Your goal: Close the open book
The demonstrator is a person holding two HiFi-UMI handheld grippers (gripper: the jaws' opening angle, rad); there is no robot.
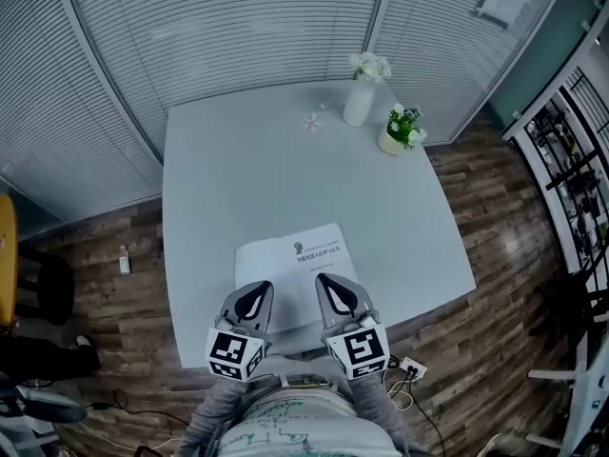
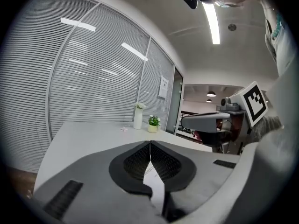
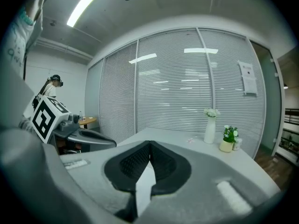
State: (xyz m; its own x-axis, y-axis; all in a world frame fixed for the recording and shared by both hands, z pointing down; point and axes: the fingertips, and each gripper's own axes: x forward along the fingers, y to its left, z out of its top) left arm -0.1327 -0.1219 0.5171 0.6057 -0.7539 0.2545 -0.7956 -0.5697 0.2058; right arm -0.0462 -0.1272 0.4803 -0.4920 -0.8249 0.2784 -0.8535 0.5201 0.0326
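Looking from the bottom edge of the head view, the person's grey sleeves [image 1: 221, 409] reach up to two marker cubes. The left hand-held gripper [image 1: 259, 289] sits left of centre and the right hand-held gripper [image 1: 325, 280] just beside it, both pointing up the frame. In the left gripper view the two dark ribbed pads [image 2: 135, 162] meet at their tips, so the jaws are together with nothing clamped. A strip of white printed paper shows through the gap below the tips. The right gripper view shows the same, with its pads [image 3: 133, 164] closed tip to tip on nothing.

The book [image 1: 297, 255] lies flat on the near part of the pale worktop [image 1: 238, 160], close to its lower edge in the head view. Its white face is up, with a small block of print near the top. Both gripper tips overlap its near edge in that view, and whether they touch it I cannot tell. Whether the book is open or closed is also unclear.

Towards the upper right of the worktop lies a small pink scrap [image 1: 312, 122]. A white vase [image 1: 359, 103] of white flowers stands just beyond it, and a small potted plant [image 1: 400, 131] sits to its right. Slatted blinds [image 1: 228, 27] fill the top of the frame, and a wooden floor [image 1: 495, 208] surrounds the worktop.
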